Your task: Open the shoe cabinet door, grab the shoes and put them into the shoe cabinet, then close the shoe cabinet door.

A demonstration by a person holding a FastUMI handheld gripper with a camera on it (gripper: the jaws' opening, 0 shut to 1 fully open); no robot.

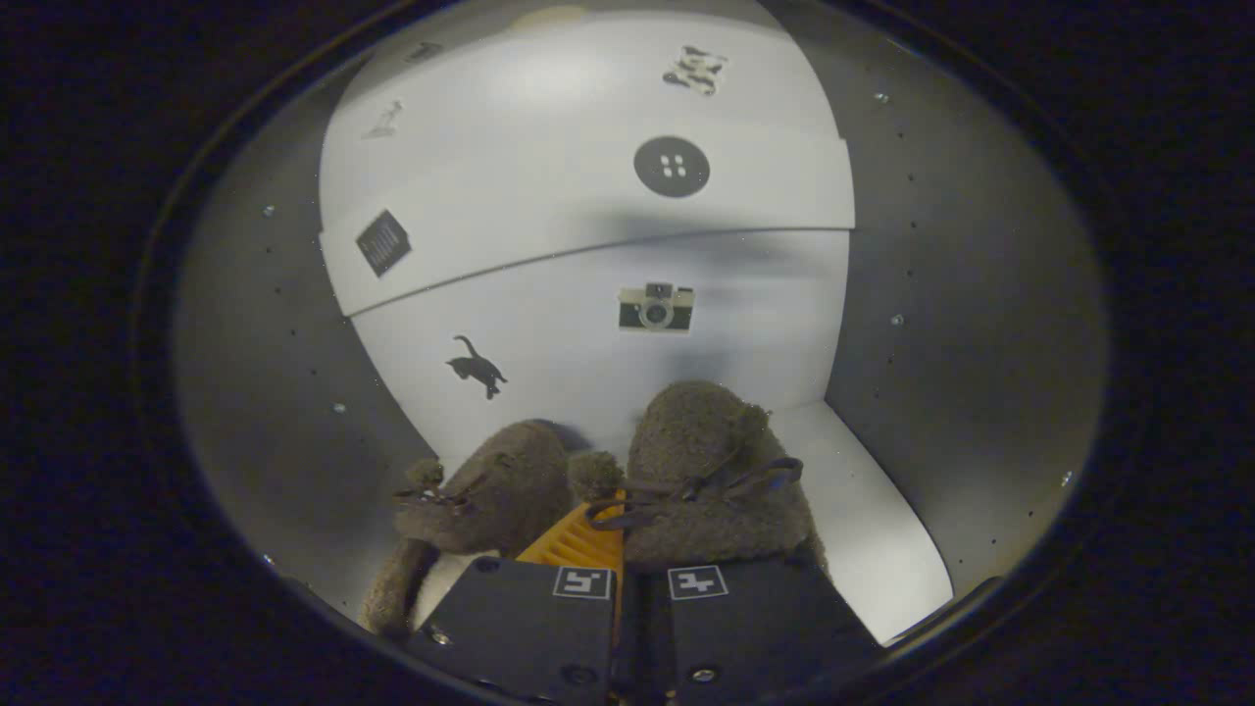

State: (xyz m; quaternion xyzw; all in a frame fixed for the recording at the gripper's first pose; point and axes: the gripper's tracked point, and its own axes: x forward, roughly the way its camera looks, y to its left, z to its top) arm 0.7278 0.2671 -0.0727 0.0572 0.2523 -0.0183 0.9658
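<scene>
Reaching into the open shoe cabinet [971, 373], the gripper [624, 549] carries a pair of fuzzy brown slippers, and the step in hand looks like the putting-in part of the task. The fingers stand close together with hardly a gap between them, clenched on what seems to be the inner edges of the pair, though the exact spot of contact is hidden beneath them. The right slipper [711, 480], with its pom-pom and bow lace, sits just ahead of the right finger; the left slipper [495, 495] lies just ahead of the left finger and tilts away to the side. Both are over the white shelf [873, 520], near the back panel [588, 265] with its cat sticker [476, 368] and camera sticker [656, 307]. Whether the soles already rest on the shelf cannot be told. My judgement: the next move calls for settling the pair flat on the shelf, parting the fingers, drawing straight back without snagging the laces, then swinging the door shut.
</scene>
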